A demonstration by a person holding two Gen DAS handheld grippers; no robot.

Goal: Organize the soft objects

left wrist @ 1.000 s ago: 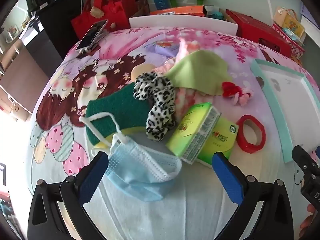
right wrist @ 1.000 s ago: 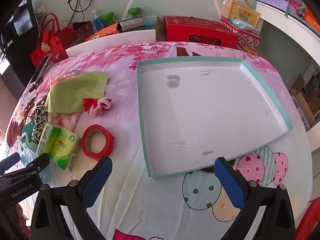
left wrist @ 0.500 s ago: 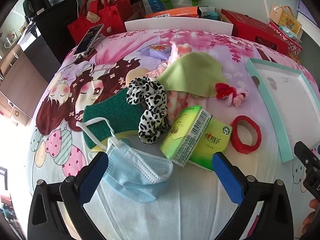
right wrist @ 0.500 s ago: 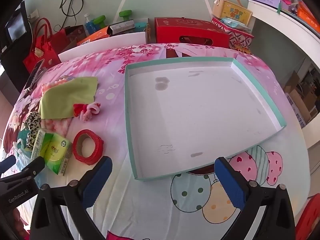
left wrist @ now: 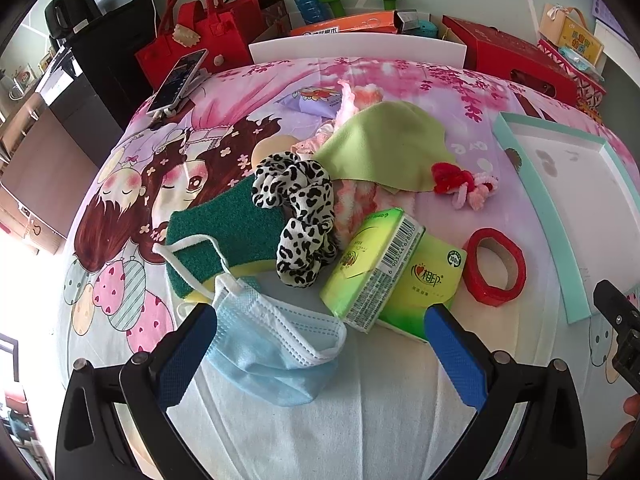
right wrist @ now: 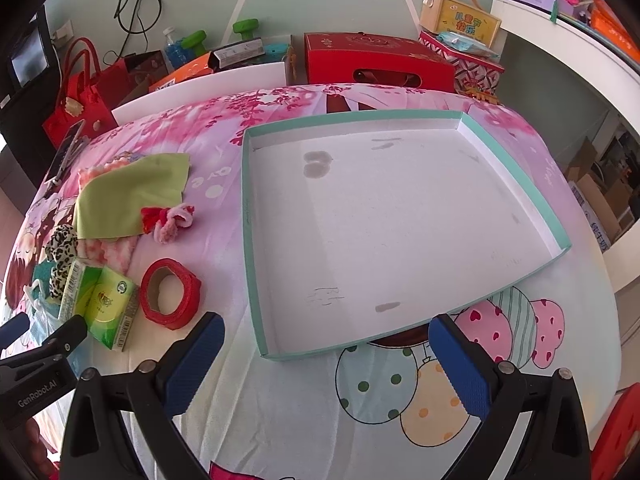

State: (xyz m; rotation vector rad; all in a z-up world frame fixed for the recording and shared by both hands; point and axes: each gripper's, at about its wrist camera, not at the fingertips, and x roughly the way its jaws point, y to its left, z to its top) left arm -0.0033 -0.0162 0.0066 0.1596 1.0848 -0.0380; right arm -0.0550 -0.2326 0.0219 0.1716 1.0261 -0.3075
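A heap of soft things lies on the cartoon-print cloth: a blue face mask [left wrist: 276, 344], a leopard-print scrunchie [left wrist: 300, 216], a green sponge [left wrist: 224, 232], a lime cloth [left wrist: 384, 152] over a pink fluffy towel [left wrist: 356, 200], green tissue packs [left wrist: 388, 272], a red tape ring [left wrist: 496, 268] and a red-pink yarn piece [left wrist: 464, 188]. My left gripper [left wrist: 320, 344] is open, low over the mask and tissue packs. My right gripper [right wrist: 326, 350] is open before the near edge of the empty teal-rimmed white tray [right wrist: 252, 248].
A phone [left wrist: 178, 80] lies at the cloth's far left. Red bags [left wrist: 200, 44], boxes, a bottle and green dumbbells stand behind the table. A purple packet [left wrist: 316, 100] lies beyond the heap. The other gripper's black body [right wrist: 36, 376] shows at the right wrist view's lower left.
Both grippers have drifted slightly; the heap sits a little lower in the left view and the tray shifted left in the right view. Both stay open; nothing on the cloth moved.
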